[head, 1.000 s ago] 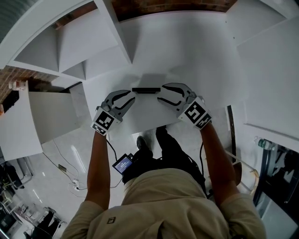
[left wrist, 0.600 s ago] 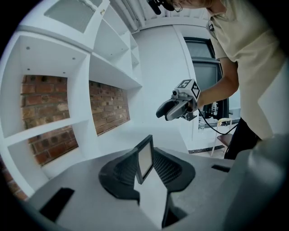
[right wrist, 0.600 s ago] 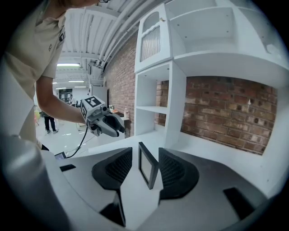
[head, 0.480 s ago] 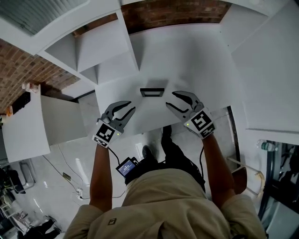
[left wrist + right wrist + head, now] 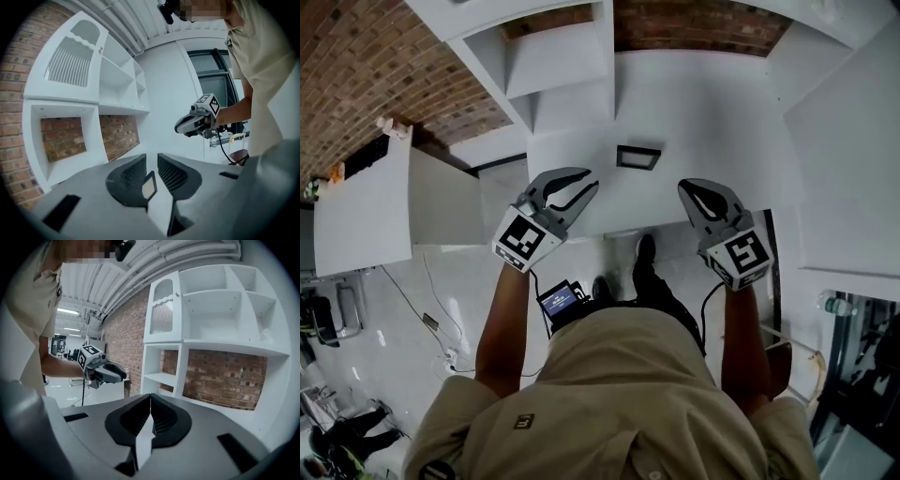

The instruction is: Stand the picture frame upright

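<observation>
— Where is the picture frame (image 5: 637, 157)?

— On the white desk (image 5: 722, 131), a little in from its near edge, with open desk all round it. It's a small dark frame with a pale middle. Through the left gripper view the picture frame (image 5: 149, 187) looks to be standing on its edge, though I can't tell how far it leans.

— Is either claw holding it?

— No, both are clear of it. The left claw (image 5: 589, 180) hangs over the desk's near edge, to the left of the frame and nearer the person. Its jaws stand apart with nothing gripped. Along that left claw (image 5: 151, 159) you see the frame through the gap, but it is well beyond the tips.

— And the other one?

— The right claw (image 5: 689, 190) is on the frame's right, also out by the near edge. Its jaws have just been closing and now sit together, tip to tip, with nothing between them. The right gripper view shows that right claw (image 5: 150, 397) plainly.

— What's behind the desk?

— White shelving (image 5: 220, 310) with open compartments, against a brick wall (image 5: 356, 56).
</observation>
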`<action>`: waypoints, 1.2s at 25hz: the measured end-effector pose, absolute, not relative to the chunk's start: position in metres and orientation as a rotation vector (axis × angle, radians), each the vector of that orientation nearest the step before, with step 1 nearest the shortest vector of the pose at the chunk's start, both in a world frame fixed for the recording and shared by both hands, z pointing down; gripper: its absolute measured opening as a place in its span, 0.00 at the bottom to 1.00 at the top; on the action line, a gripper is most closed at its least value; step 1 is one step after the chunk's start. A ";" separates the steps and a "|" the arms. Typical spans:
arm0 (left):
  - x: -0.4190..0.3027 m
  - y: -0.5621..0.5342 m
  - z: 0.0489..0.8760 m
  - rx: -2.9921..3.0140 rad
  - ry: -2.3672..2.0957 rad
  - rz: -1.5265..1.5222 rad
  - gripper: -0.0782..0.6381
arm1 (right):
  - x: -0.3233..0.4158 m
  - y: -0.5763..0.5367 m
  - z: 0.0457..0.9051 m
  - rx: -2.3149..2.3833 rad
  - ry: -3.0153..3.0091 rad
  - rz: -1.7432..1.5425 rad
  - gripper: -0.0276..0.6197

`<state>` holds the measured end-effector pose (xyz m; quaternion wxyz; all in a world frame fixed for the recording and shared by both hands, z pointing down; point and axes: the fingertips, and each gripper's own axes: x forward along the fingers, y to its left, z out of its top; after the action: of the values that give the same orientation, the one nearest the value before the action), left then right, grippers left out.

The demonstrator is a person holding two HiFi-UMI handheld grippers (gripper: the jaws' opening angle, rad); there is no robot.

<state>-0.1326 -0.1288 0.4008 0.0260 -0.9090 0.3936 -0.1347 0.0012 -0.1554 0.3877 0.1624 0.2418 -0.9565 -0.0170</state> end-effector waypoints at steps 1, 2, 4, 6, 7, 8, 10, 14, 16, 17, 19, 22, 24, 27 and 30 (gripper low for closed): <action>-0.135 -0.121 0.393 -2.810 1.231 -0.389 0.22 | -0.002 -0.146 0.379 0.686 -2.739 -0.058 0.05; -0.138 -0.113 0.385 -2.815 1.250 -0.359 0.21 | -0.006 -0.136 0.372 0.678 -2.746 -0.073 0.05; -0.143 -0.099 0.372 -2.833 1.291 -0.299 0.18 | -0.011 -0.117 0.357 0.663 -2.751 -0.104 0.05; -0.148 -0.084 0.363 -2.862 1.327 -0.256 0.14 | -0.015 -0.099 0.345 0.665 -2.749 -0.115 0.05; -0.150 -0.076 0.360 -2.877 1.340 -0.242 0.13 | -0.016 -0.090 0.340 0.670 -2.744 -0.114 0.05; -0.152 -0.068 0.356 -2.889 1.346 -0.229 0.12 | -0.017 -0.081 0.336 0.675 -2.738 -0.115 0.05; -0.152 -0.051 0.347 -2.903 1.340 -0.214 0.12 | -0.020 -0.065 0.327 0.681 -2.731 -0.119 0.05; -0.144 -0.021 0.333 -2.884 1.297 -0.259 0.12 | -0.022 -0.039 0.315 0.688 -2.722 -0.122 0.05; -0.139 -0.010 0.325 -2.863 1.272 -0.274 0.12 | -0.024 -0.029 0.308 0.689 -2.725 -0.132 0.05; -0.136 -0.005 0.323 -2.854 1.259 -0.281 0.12 | -0.024 -0.024 0.304 0.690 -2.731 -0.139 0.05; -0.132 0.002 0.320 -2.839 1.238 -0.298 0.12 | -0.025 -0.015 0.297 0.696 -2.737 -0.146 0.05; -0.127 0.008 0.317 -2.836 1.217 -0.295 0.12 | -0.021 -0.007 0.291 0.709 -2.734 -0.153 0.05; -0.125 0.010 0.316 -2.839 1.207 -0.285 0.12 | -0.018 -0.003 0.289 0.720 -2.728 -0.150 0.05; -0.122 0.012 0.315 -2.838 1.197 -0.284 0.12 | -0.012 0.000 0.289 0.738 -2.717 -0.149 0.05; -0.120 0.013 0.316 -2.845 1.193 -0.280 0.12 | -0.008 0.002 0.290 0.750 -2.720 -0.141 0.05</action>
<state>-0.1199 0.0133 0.3157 0.0218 -0.9182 0.3850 -0.0903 -0.0083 0.0022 0.2896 0.1578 0.2622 -0.9507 -0.0492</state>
